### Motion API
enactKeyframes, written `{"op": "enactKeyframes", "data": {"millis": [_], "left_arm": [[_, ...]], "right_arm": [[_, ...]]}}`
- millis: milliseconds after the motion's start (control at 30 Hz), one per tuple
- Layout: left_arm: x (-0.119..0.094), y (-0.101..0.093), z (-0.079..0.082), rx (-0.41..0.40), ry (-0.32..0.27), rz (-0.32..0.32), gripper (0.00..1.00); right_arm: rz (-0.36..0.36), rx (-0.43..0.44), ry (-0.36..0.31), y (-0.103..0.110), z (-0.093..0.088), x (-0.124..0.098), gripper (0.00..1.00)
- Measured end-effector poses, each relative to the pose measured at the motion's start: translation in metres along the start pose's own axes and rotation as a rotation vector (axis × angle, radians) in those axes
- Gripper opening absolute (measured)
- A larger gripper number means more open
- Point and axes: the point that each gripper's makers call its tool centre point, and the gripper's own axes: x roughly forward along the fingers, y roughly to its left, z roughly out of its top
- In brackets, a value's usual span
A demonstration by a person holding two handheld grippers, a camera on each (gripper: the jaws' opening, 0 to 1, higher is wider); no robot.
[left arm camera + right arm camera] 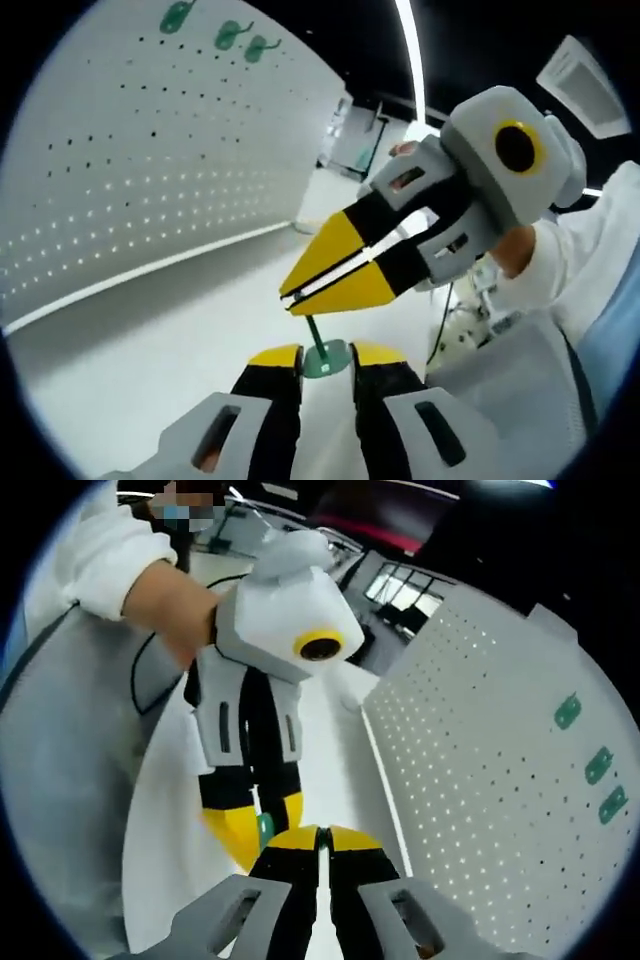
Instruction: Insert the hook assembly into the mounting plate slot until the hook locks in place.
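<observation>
Left gripper view: left claw (326, 352) grasping green hook's round base (326, 358); right claw (290, 297) clenched on its stem (314, 330), over white table (150, 340); pegboard (150, 150) beside.

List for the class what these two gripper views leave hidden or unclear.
- Left gripper view: the green hook's top, hidden between the right gripper's closed tips.
- Right gripper view: most of the hook, behind the left gripper.
- Both views: hooks on the pegboard, too small for detail.
</observation>
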Motion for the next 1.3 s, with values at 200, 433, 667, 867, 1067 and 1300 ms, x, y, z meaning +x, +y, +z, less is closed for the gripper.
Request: {"op": "enactKeyframes", "data": {"millis": [200,433,667,867,1067,1300], "left_arm": [[0.0,0.0,-0.001,0.063,0.012,0.007,0.18],[-0.003,-0.005,-0.001,0.195,0.026,-0.003,0.17],[-0.001,-0.013,-0.009,0.362,0.088,-0.025,0.16],[0.002,-0.027,-0.015,0.436,0.111,-0.082,0.16],[0.006,-0.049,-0.026,0.518,0.148,-0.177,0.16],[0.009,-0.072,-0.039,0.586,0.19,-0.263,0.16]], "right_arm": [[-0.006,0.001,0.003,0.001,0.0,-0.002,0.0],[0.01,0.032,-0.01,0.003,0.001,-0.008,0.0],[0.104,0.122,-0.036,0.015,-0.003,-0.016,0.0],[0.23,0.208,-0.084,0.03,-0.007,-0.03,0.01],[0.397,0.276,-0.108,0.05,-0.012,-0.047,0.01],[0.59,0.348,-0.137,0.074,-0.015,-0.062,0.01]]}}
